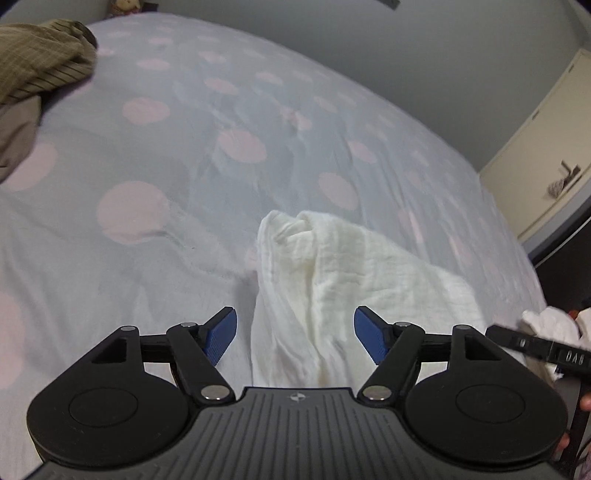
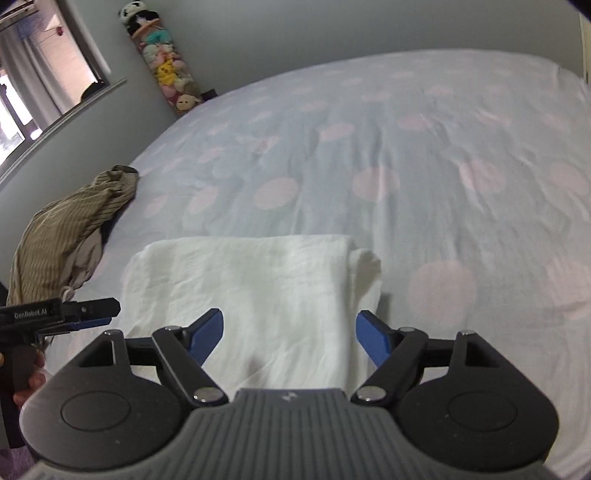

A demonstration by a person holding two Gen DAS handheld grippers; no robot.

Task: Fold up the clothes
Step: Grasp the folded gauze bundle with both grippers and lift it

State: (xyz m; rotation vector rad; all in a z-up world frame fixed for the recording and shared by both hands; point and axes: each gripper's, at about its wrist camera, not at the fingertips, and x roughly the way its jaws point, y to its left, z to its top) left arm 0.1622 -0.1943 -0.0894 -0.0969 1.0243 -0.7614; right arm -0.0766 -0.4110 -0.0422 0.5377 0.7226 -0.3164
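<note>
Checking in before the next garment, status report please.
Left gripper open, right gripper open. White cloth folded on bed. Striped garment aside.

Faced a pale grey wall behind a bed in a pink-dotted sheet; window at left, hanging stack of plush toys in the corner, cream wardrobe.
</note>
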